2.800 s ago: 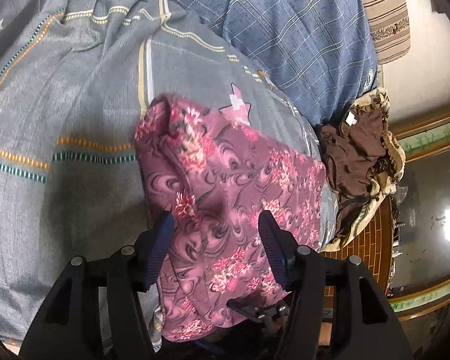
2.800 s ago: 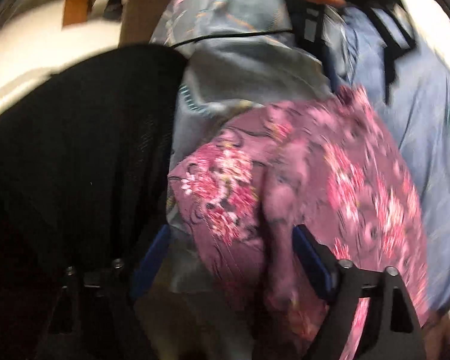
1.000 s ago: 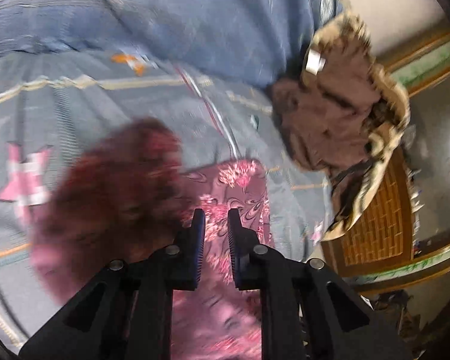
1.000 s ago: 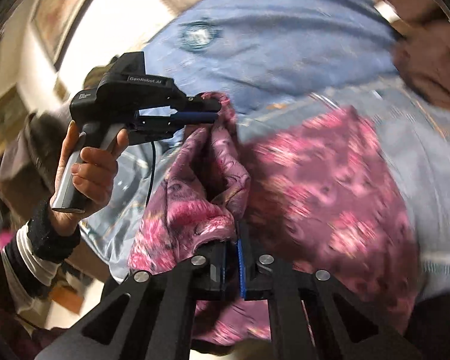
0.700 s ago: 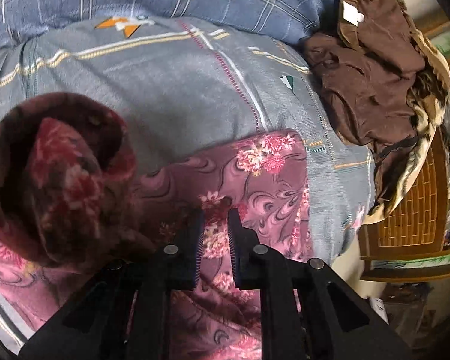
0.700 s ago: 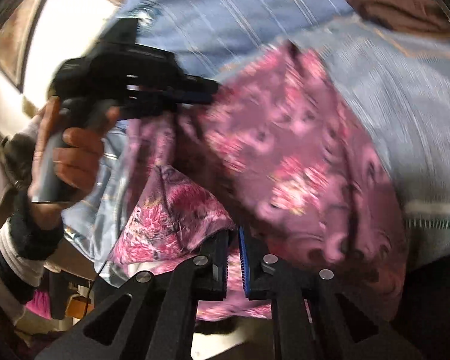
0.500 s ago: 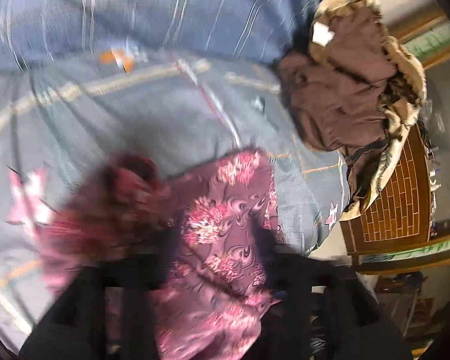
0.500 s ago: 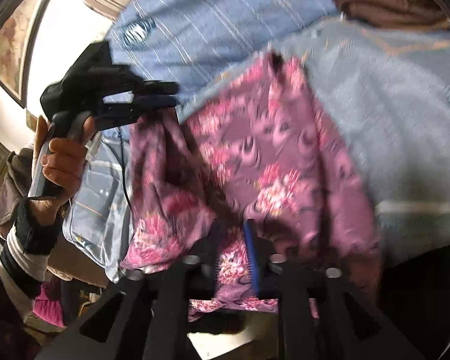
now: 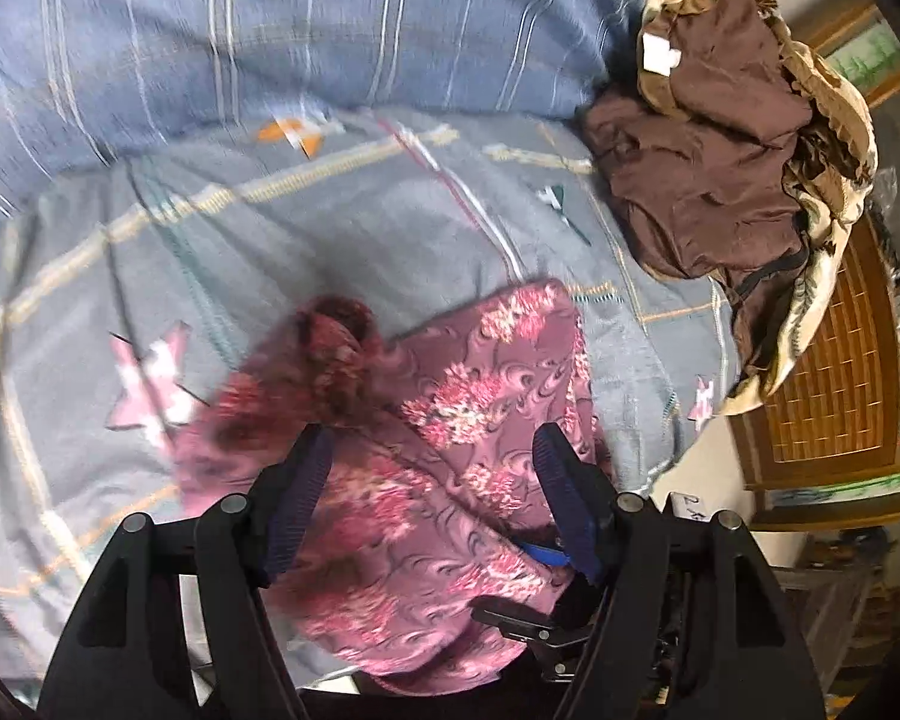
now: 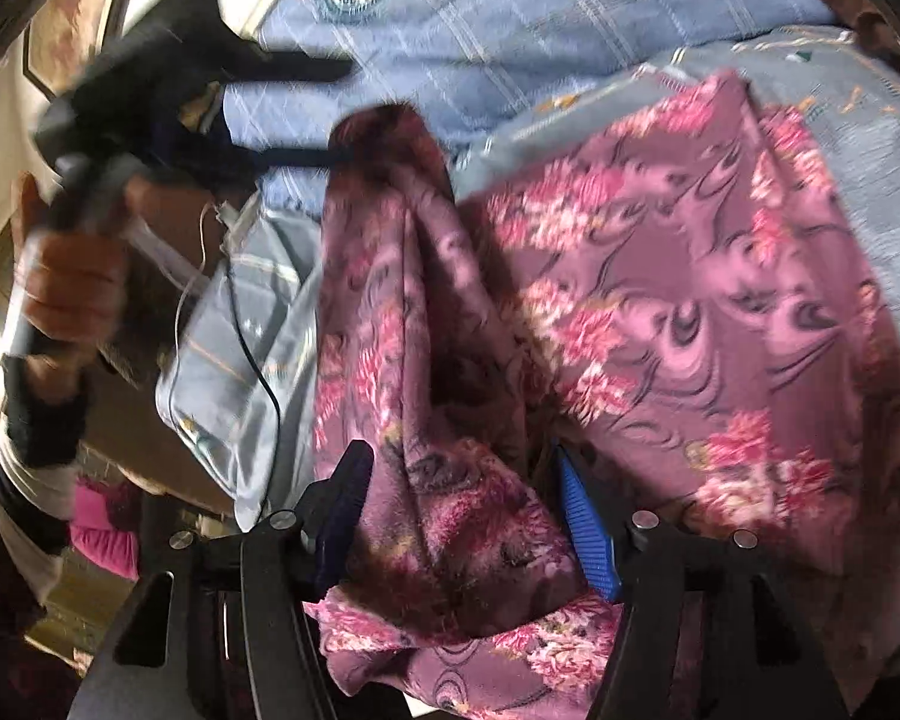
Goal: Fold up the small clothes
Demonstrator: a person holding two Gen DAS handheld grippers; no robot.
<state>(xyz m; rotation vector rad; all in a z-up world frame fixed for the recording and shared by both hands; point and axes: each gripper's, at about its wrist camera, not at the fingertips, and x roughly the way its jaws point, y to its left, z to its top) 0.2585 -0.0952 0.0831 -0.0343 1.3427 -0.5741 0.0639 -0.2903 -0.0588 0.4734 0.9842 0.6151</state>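
Left claw (image 9: 429,498): jaws spread and steady, hovering over one mauve floral garment (image 9: 450,450) spread on the bed (image 9: 282,228); cloth seen between the blue pads (image 9: 297,504), pressed by neither. A bunched, raised fold (image 9: 336,348) just beyond the left pad, blurred. Flat part of the garment running from the claw up and to the right, long axis roughly along that diagonal, far corner near the bed's right edge. One brown garment with a patterned trim (image 9: 726,150) heaped at upper right, well apart.

Right claw (image 10: 459,513): jaws opening, a rumpled ridge of the same floral garment (image 10: 660,312) between the pads (image 10: 585,525); contact unclear. Ridge standing upward toward the left claw (image 10: 306,114), held in one hand (image 10: 66,282) at far left, blurred. Flat panel spread to the right of the ridge.
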